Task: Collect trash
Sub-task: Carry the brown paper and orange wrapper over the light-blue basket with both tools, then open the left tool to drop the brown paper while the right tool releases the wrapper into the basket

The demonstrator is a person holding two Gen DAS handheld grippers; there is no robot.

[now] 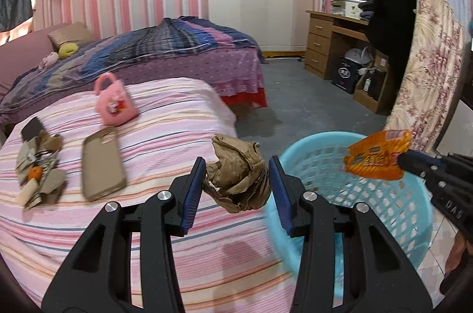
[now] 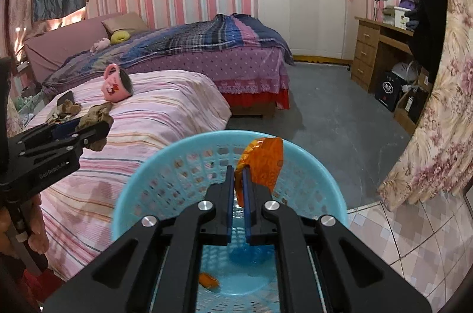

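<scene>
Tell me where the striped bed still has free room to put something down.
Free: the striped bed between the pink mug and its far edge, and the near part below the phone case. Crowded: the left side, around the scrap pile.

The left gripper (image 2: pixel 97 132) body reads "GenRobot.AI"; the right gripper (image 1: pixel 403 160) shows "DAS".

Both wrist views face bedroom, angled down; share blue basket (image 1: pixel 348 153), striped bed (image 2: pixel 165 106).
</scene>
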